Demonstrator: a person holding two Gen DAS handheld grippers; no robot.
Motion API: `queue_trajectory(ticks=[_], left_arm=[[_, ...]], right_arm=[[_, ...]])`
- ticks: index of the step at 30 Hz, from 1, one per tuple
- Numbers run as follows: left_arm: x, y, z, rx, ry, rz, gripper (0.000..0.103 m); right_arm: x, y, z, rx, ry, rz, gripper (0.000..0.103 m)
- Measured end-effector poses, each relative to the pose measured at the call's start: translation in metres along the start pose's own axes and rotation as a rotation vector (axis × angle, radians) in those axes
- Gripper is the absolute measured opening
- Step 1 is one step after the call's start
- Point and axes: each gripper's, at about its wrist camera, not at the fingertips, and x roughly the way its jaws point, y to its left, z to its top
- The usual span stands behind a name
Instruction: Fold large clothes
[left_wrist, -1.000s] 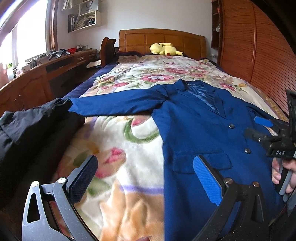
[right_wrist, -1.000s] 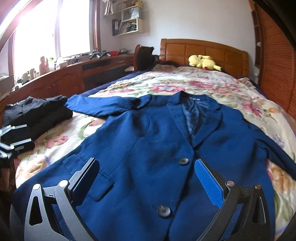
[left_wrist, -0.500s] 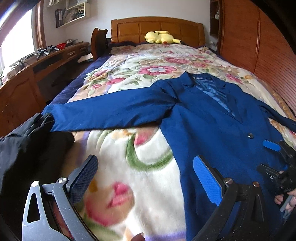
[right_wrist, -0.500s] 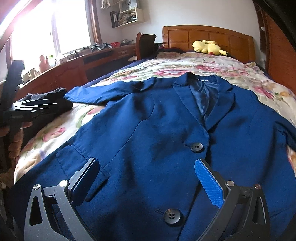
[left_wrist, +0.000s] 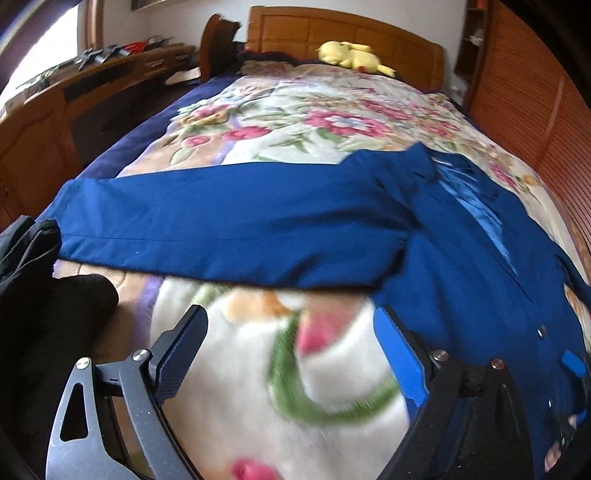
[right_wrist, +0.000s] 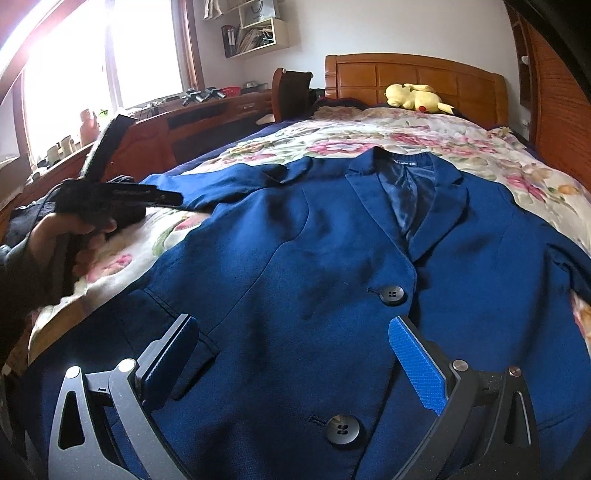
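Observation:
A dark blue jacket (right_wrist: 314, 240) lies face up and buttoned on the bed, collar toward the headboard. One sleeve (left_wrist: 236, 236) stretches straight out to the left. My left gripper (left_wrist: 288, 325) hovers over the floral blanket just short of that sleeve. Its jaws are closing, with only blanket below the gap and nothing held. A hand (right_wrist: 62, 229) carries it at the left of the right wrist view. My right gripper (right_wrist: 291, 325) stands open low over the jacket's front, between the pocket flap and the buttons (right_wrist: 392, 294), with no cloth pinched.
A pile of black clothing (left_wrist: 37, 295) sits at the bed's near left corner, touching the sleeve's cuff. A yellow plush toy (right_wrist: 413, 96) lies by the wooden headboard (right_wrist: 406, 74). A wooden desk (left_wrist: 37, 122) runs along the left and slatted wooden panels (left_wrist: 535, 110) along the right.
The left gripper has travelled forward and left toward the outstretched sleeve, which now lies much nearer, and its jaws have narrowed a little. The right gripper has sunk slightly over the jacket front.

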Motion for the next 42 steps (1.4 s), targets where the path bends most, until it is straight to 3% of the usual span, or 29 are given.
queue_trajectory(ticks=[11,16,21,23,26,27,30,33,37,42], left_arm=[[0.041,0.036,0.015,-0.16,0.044,0.02,0.089],[0.049,0.046,0.015,-0.215,0.047,-0.013,0.088],[0.052,0.051,0.023,-0.25,0.034,-0.036,0.059],[0.058,0.055,0.025,-0.275,0.048,-0.049,0.052],[0.061,0.057,0.029,-0.285,0.047,-0.032,0.029],[0.061,0.056,0.03,-0.281,0.046,-0.027,0.015],[0.056,0.046,0.035,-0.226,0.032,0.002,0.005],[0.041,0.027,0.046,-0.136,-0.018,0.04,0.003],[0.006,-0.007,0.067,-0.055,-0.097,0.013,0.002],[-0.036,-0.065,0.078,0.09,-0.135,-0.023,0.002]], right_arm=[[0.001,0.0,0.0,0.005,0.006,0.006,0.102],[0.001,0.0,0.0,0.005,0.006,0.007,0.102],[0.001,0.0,0.0,0.008,0.006,0.008,0.102],[0.0,0.0,0.0,0.008,0.006,0.009,0.102],[0.0,0.0,0.0,0.008,0.005,0.009,0.102],[0.0,0.0,0.0,0.008,0.005,0.009,0.102],[0.0,0.0,0.0,0.007,0.004,0.009,0.102],[0.0,0.0,0.0,0.008,0.001,0.008,0.102],[-0.002,0.0,-0.001,0.01,-0.005,0.008,0.102],[-0.004,-0.001,-0.001,0.014,-0.013,0.01,0.102]])
